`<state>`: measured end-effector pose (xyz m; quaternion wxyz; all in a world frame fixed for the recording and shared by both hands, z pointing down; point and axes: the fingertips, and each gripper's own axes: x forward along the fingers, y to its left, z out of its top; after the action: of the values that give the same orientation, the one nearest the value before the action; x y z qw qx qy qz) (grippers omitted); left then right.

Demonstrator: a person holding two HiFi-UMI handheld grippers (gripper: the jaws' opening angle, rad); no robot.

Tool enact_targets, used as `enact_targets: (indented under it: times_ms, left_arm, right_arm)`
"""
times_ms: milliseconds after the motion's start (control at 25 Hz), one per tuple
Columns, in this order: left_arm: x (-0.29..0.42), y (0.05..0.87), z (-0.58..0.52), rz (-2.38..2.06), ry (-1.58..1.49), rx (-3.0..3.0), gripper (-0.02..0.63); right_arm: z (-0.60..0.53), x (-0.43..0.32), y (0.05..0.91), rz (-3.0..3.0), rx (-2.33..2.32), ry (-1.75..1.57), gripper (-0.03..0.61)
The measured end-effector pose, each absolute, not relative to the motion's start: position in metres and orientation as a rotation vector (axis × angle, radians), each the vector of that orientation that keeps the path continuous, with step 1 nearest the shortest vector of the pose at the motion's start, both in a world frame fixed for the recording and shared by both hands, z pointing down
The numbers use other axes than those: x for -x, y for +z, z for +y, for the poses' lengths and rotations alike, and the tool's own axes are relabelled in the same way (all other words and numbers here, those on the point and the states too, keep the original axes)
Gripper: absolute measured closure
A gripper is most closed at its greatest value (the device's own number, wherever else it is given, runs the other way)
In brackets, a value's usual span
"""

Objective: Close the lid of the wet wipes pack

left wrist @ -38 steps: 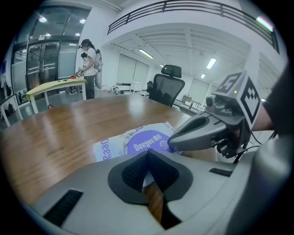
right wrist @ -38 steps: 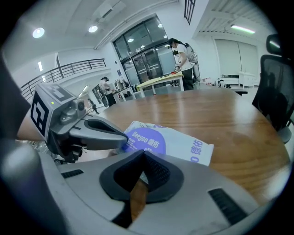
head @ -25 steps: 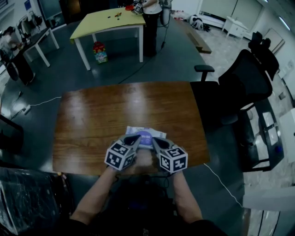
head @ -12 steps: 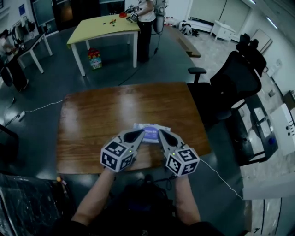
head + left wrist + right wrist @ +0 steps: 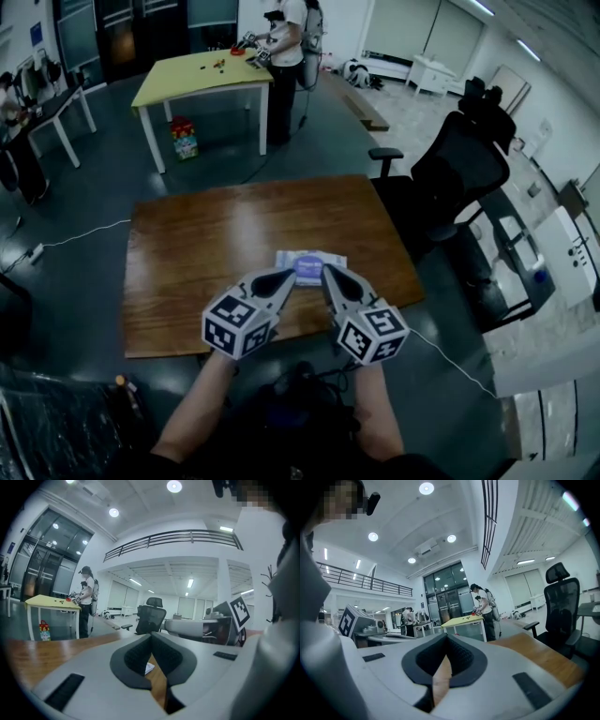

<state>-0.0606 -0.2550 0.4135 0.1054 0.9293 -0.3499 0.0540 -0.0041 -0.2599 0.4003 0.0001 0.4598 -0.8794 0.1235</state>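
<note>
The wet wipes pack, pale with a purple patch on top, lies flat near the front edge of the brown wooden table. I cannot tell from here how its lid stands. My left gripper hovers just left of the pack's near side, and my right gripper just right of it. Both are shut with nothing between the jaws, and neither touches the pack. In the left gripper view a white sliver of the pack shows below the closed left gripper. The right gripper shows only table wood beneath it.
A black office chair stands close to the table's right side. Farther back a person stands at a yellow table. A white cable runs over the floor at left. Desks with papers line the right.
Both grippers have come off the pack, drawn back slightly toward me and moved a little apart, so the pack's purple top now shows between their tips.
</note>
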Motion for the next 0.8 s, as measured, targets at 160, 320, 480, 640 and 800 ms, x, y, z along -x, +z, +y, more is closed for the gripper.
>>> enact_targets:
  times_ms: [160,320,480,640,800]
  left_arm:
    - [0.064,0.406,-0.239,-1.011,0.138,-2.761,0.618]
    - [0.067,0.402,-0.227,-0.997,0.12,-2.773,0.618]
    - [0.07,0.396,-0.22,-0.992,0.103,-2.786,0.618]
    - [0.072,0.39,-0.215,-0.988,0.089,-2.803,0.618]
    - [0.07,0.386,-0.214,-0.988,0.067,-2.816,0.618]
  right_arm:
    - [-0.246,0.009,0.389,-2.777,-1.467,0.35,0.571]
    - [-0.235,0.013,0.38,-2.789,-1.481,0.321,0.571]
    - [-0.228,0.017,0.372,-2.801,-1.486,0.29,0.571]
    - [-0.22,0.02,0.368,-2.807,-1.482,0.275,0.571]
    - [-0.219,0.018,0.369,-2.798,-1.486,0.274,0.571]
